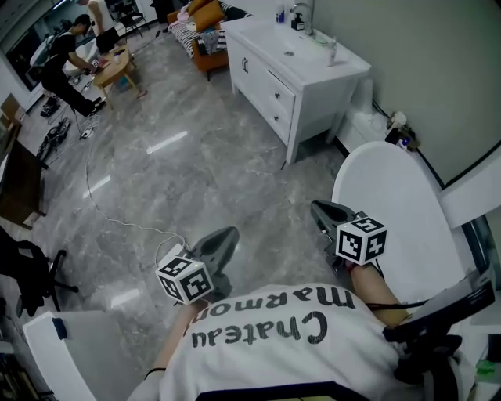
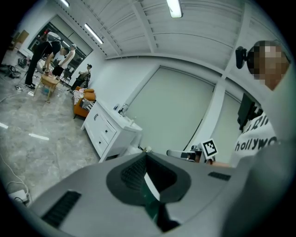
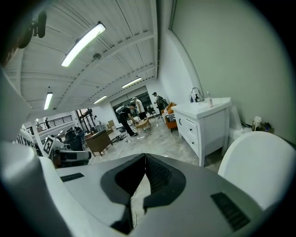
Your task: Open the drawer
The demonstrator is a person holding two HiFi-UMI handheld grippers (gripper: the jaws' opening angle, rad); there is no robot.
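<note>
Two tongs up in front of the person's white shirt (image 1: 274, 345), both empty, neither touching anything

- left tongs (image 1: 221, 241): jaws closed tip to tip in the left gripper view, nothing between them
- right tongs (image 1: 322, 211): jaws closed as well, tips meeting in the right gripper view, nothing gripped
- both point across the grey marble floor (image 1: 196, 157) toward the white cabinet (image 1: 301, 98), and both are well apart from it
- cabinet stands at the far right edge of the floor, back against the pale wall (image 1: 423, 63); basin and tap (image 1: 301, 16) on top, small bottles beside the tap
- drawer (image 1: 275, 95): in the cabinet front that faces the open floor, dark handle on it, front flush with the fronts around it, so closed
- white rounded object (image 1: 391, 211) just right of the right tongs, near the right edge of the floor; can't tell what it is
- white cable (image 1: 102, 211) loops over the floor ahead of the left tongs
- far left corner of the floor: people bent over a small wooden table (image 1: 113, 66), orange sofa (image 1: 205, 35) near the cabinet's far end
</note>
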